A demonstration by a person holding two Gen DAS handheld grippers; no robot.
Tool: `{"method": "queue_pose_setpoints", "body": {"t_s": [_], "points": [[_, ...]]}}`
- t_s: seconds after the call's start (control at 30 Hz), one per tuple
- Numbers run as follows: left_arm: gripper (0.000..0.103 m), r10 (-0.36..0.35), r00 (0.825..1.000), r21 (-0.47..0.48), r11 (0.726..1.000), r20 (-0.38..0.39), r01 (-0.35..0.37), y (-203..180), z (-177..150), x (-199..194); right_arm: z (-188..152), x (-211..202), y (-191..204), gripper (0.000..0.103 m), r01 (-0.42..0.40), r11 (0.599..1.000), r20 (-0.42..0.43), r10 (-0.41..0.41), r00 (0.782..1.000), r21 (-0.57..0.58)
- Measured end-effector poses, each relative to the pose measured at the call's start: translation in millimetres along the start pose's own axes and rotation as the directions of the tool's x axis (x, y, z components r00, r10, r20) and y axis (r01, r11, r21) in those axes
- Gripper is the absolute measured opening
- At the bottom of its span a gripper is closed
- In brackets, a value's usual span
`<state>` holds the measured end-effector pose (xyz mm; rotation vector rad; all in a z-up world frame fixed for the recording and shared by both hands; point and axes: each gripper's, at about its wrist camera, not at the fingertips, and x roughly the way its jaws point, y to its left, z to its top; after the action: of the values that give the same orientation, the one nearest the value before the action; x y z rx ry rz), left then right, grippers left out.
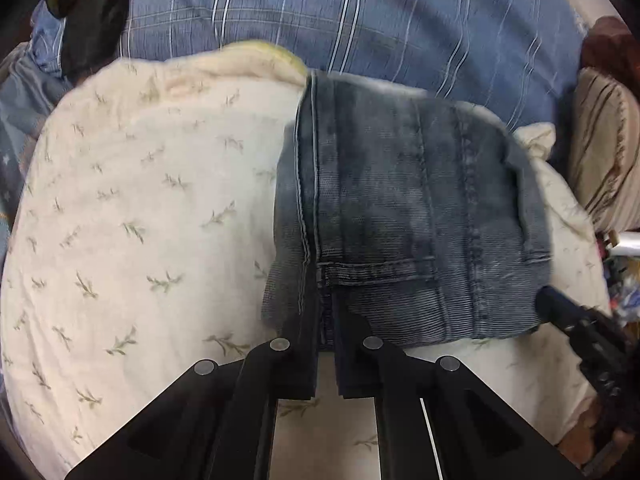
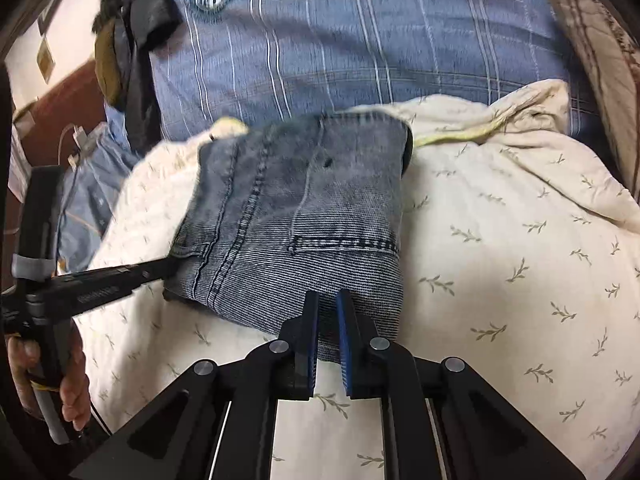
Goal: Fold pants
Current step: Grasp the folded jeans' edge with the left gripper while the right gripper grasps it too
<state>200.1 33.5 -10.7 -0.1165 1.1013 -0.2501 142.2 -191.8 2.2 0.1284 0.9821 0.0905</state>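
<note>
Denim bundle: the jeans (image 1: 404, 216) are already folded into a compact rectangle, sitting on the cream leaf-print quilt (image 1: 132, 216), near its far edge, just in front of the person's blue striped shirt (image 1: 360, 12).

Left gripper (image 1: 327, 316): jaws nearly closed, pinching the near edge of the jeans by the long side seam. Right gripper (image 2: 327, 312): same story, narrow gap with denim between the blue pads, gripping the near edge below the pocket stitching. Each gripper shows up in the other's view at the bundle's opposite near corner.

Judgement: looks like a late step, either the last fold or squaring up and shifting the bundle.

To do it well:
- keep both grips level and move in sync so layers don't shear
- hold all layers, not just the top one; can't tell from here how many are caught
- lay down flat, then release both together

Around:
- striped cushion (image 1: 600, 152) off to the side
- blue cloth (image 2: 86, 200) and a white cable (image 2: 74, 140) beyond the quilt edge

In the way: the person's torso is close behind the bundle, so little room to push forward. Quilt is soft and lumpy, so the fold may sag.
</note>
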Motion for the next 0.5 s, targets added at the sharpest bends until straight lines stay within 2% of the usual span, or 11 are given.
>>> {"method": "queue_pose_setpoints", "body": {"t_s": [0.03,0.07,0.13,0.2,0.27,0.33,0.4,0.43,0.5], "points": [[0.006,0.005,1.0,0.012,1.0,0.005,-0.005,-2.8,0.9,-2.2,0.7,-3.7,0.5,0.009,-0.006,1.0,0.007,0.006,1.0,-0.001],[0.007,-0.008,1.0,0.016,1.0,0.012,0.008,-4.1,2.2,-6.6,2.6,-6.6,-1.5,0.014,-0.025,1.0,0.013,0.025,1.0,0.007],[0.011,-0.032,0.999,-0.006,0.999,0.018,0.032,-0.7,3.1,-9.9,7.6,-16.6,-9.0,0.031,-0.102,0.994,0.047,0.1,0.994,0.036],[0.011,-0.08,0.997,-0.052,0.995,0.0,0.08,9.0,6.7,-9.5,11.7,-25.2,-18.1,0.068,-0.115,0.991,0.093,0.109,0.99,0.066],[0.016,-0.13,0.992,-0.122,0.984,-0.001,0.129,21.9,9.3,-11.4,15.7,-29.7,-32.6,0.07,-0.127,0.986,0.12,0.114,0.986,0.109],[0.029,-0.162,0.986,-0.194,0.967,0.028,0.164,37.5,8.7,-15.3,18.3,-26.1,-51.9,0.07,-0.148,0.971,0.105,0.13,0.986,0.186],[0.04,-0.176,0.983,-0.217,0.959,0.049,0.182,44.1,8.9,-17.1,16.5,-14.6,-71.9,0.07,-0.221,0.931,0.081,0.206,0.975,0.292],[0.041,-0.18,0.982,-0.223,0.956,0.054,0.188,45.9,7.4,-18.1,13.6,-6.3,-80.2,0.07,-0.261,0.902,0.06,0.256,0.965,0.345],[0.044,-0.199,0.978,-0.235,0.949,0.066,0.209,49.1,6.4,-17.6,9.3,6.0,-85.9,0.068,-0.289,0.874,0.026,0.303,0.953,0.391]]}}
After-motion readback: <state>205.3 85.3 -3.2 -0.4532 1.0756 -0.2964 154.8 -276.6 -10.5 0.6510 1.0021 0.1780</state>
